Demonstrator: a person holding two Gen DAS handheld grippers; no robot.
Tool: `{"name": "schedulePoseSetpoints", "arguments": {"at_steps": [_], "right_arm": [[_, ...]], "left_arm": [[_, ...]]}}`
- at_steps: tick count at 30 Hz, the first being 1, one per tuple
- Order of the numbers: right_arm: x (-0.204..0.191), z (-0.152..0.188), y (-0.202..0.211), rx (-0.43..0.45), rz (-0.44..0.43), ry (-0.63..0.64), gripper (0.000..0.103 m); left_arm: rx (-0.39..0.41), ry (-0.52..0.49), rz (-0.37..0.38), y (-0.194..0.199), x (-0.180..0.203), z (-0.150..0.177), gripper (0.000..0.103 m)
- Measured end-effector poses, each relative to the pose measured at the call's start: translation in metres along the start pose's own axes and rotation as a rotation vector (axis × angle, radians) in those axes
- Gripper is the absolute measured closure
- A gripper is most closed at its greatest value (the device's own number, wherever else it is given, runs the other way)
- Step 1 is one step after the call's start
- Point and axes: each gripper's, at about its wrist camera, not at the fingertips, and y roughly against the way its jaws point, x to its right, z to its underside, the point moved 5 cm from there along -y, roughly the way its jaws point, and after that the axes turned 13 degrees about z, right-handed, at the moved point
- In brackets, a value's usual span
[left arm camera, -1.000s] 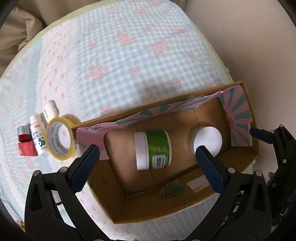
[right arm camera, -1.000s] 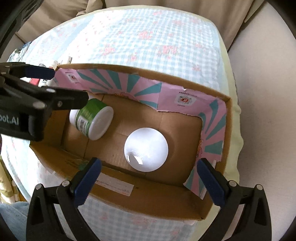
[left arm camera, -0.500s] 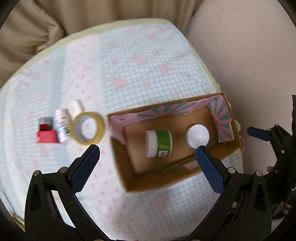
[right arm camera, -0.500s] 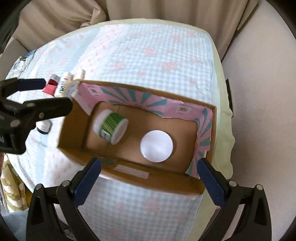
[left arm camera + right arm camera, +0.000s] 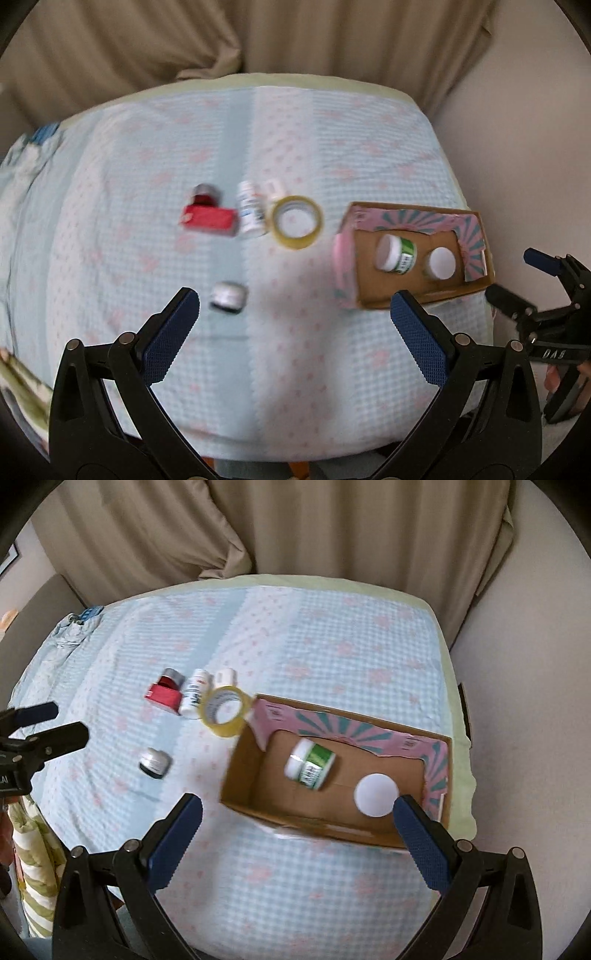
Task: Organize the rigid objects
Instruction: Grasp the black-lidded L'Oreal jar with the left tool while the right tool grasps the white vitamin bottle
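A cardboard box (image 5: 424, 295) (image 5: 251, 760) sits at the right of the checked cloth. Inside lie a green-labelled jar (image 5: 397, 253) (image 5: 310, 763) on its side and a white-lidded jar (image 5: 441, 262) (image 5: 376, 794) upright. Left of the box a yellow tape roll (image 5: 296, 226) (image 5: 224, 710), a white bottle (image 5: 251, 214) (image 5: 194, 694), a small white bottle (image 5: 225, 676), a red box (image 5: 208, 220) (image 5: 163, 696) and a small silver jar (image 5: 227, 297) (image 5: 155, 762) rest on the cloth. My left gripper (image 5: 291, 330) and right gripper (image 5: 295, 836) hang open and empty, high above the near edge.
Beige curtains (image 5: 295, 528) hang behind the table. A crumpled blue cloth (image 5: 74, 627) lies at the far left corner. A patterned fabric (image 5: 33, 867) hangs off the near left side. The cloth-covered table edge (image 5: 458, 738) drops off right of the box.
Both grippers have pulled up and back from the box, so the whole table shows. The left view has swung left over the loose items. Nothing on the cloth has moved.
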Motion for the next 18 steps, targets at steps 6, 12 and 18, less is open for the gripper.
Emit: {"name": "schedulePoseSetpoints", "arguments": {"at_steps": [6,12,18], "right_arm": [[-0.043,-0.007,0.024,0.012,-0.006,-0.027,0.000],[-0.085,-0.027,0.034,0.010,-0.029,-0.082,0.000],[-0.128,-0.054,0.022,-0.024,-0.049,-0.121,0.000]], "left_arm": [[-0.006,0.017,-0.005,0.035,-0.062,0.021,0.000],[-0.021,-0.002,0.031,0.047,-0.106,0.028,0.000],[-0.084,0.002,0.077,0.031,-0.142,0.033,0.000]]}}
